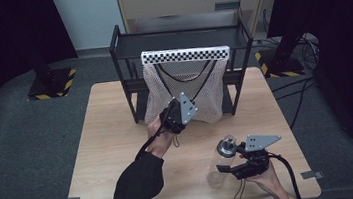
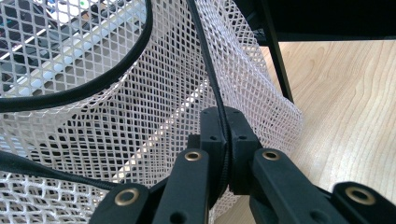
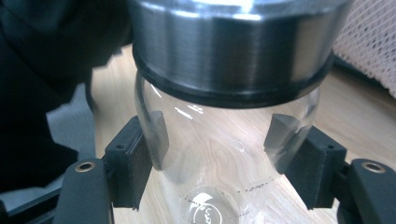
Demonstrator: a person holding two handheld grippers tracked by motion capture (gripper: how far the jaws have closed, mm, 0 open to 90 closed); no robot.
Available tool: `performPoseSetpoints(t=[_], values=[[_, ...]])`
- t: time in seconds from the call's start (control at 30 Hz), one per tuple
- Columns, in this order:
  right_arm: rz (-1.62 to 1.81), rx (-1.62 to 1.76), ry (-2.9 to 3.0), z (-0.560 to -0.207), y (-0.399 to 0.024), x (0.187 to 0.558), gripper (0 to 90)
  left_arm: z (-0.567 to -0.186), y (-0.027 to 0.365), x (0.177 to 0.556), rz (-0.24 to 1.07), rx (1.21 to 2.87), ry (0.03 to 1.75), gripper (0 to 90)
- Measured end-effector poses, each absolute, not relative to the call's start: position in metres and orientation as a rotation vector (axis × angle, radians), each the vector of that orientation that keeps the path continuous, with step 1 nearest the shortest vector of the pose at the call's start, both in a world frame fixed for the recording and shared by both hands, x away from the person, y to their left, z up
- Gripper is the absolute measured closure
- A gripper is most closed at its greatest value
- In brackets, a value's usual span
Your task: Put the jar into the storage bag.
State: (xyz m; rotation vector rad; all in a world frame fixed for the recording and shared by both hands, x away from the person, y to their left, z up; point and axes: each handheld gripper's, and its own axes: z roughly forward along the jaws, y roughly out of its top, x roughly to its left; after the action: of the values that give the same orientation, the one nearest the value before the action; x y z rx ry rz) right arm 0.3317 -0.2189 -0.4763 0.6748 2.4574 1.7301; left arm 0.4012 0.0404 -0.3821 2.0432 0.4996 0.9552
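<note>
High view: one white mesh bag (image 1: 186,91) hangs from a black metal rack (image 1: 123,47) at the far edge of the pale wooden surface (image 1: 110,152). The left gripper (image 1: 175,115) meets the bag's lower front. Near the front right corner, the right gripper (image 1: 230,166) holds one clear bottle (image 1: 220,162).

Left gripper view: jaws clamped on the bag's black cord (image 2: 210,79).

Right gripper view: jaws pressed against the clear bottle's shoulder, under its brushed-metal cap (image 3: 233,42).

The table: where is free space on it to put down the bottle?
Bare wood lies on the table left of the left forearm, and near the right edge beside the rack. The middle back is crowded: the mesh bag hangs there, pinched by the left gripper.
</note>
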Motion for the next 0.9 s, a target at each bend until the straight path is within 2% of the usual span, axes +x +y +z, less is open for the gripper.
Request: performPoseSetpoints(t=[0.4, 0.9], values=[[1.929, 0.743, 2.321, -0.448, -0.241, 0.346, 31.4, -0.387, 0.041, 0.405, 0.951, 2.036, 0.505, 86.9], [2.029, 0.725, 2.210, -0.390, -0.237, 0.377, 31.5, -0.388, 0.043, 0.405, 0.947, 2.028, 0.496, 86.9]])
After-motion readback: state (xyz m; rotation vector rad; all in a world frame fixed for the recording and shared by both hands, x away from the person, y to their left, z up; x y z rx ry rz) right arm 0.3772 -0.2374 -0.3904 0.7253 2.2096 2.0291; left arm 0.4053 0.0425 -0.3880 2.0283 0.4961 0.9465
